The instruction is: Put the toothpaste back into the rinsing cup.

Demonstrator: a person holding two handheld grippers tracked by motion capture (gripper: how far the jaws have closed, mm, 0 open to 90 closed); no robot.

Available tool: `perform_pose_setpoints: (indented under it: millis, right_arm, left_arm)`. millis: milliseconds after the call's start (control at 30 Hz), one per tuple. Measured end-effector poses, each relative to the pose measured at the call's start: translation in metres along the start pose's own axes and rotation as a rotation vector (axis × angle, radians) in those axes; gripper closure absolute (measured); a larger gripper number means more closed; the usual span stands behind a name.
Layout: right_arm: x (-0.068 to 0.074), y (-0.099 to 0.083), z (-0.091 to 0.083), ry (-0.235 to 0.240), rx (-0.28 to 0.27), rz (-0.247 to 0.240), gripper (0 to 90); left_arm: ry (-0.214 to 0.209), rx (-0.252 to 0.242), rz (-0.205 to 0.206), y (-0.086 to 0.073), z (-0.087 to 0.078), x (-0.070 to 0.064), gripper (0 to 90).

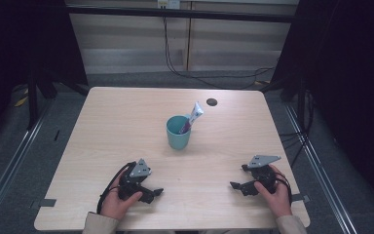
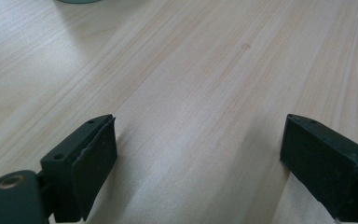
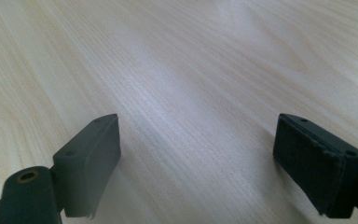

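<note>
A teal cup point(image 1: 178, 131) stands upright at the middle of the light wooden table point(image 1: 126, 122), with a white and purple tube point(image 1: 193, 117) leaning out of it to the right. My left gripper point(image 1: 152, 191) rests low near the front left edge, held by a hand, its jaws wide apart over bare wood point(image 2: 198, 135). The cup's base point(image 2: 77, 1) just shows at the top of the left gripper view. My right gripper point(image 1: 237, 184) sits near the front right edge, also open and empty, over bare wood point(image 3: 196, 135).
A small dark round hole point(image 1: 212, 102) marks the table's far right part. Black cables point(image 1: 175, 68) hang behind the table against a pale wall. Dark frame posts and floor rails point(image 1: 9, 161) flank both sides.
</note>
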State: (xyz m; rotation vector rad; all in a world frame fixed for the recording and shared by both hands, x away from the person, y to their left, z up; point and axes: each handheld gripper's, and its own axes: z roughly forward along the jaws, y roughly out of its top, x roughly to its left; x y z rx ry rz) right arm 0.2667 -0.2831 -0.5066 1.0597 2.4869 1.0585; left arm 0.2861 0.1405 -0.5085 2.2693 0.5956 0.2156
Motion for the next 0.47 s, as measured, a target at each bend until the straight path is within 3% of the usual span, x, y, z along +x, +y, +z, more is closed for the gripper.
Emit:
perform_pose_setpoints:
  millis: [167,467]
  right_arm:
    - [0.0019,-0.0052,0.0008,-0.015,-0.035,-0.010,13.7]
    - [0.0030,-0.0050,0.0012,-0.031,-0.027,-0.013,12.9]
  left_arm:
    - [0.000,-0.001,-0.001,-0.0001,0.0001,0.0000,10.4]
    - [-0.001,-0.001,0.000,0.0000,0.0001,0.0000,10.4]
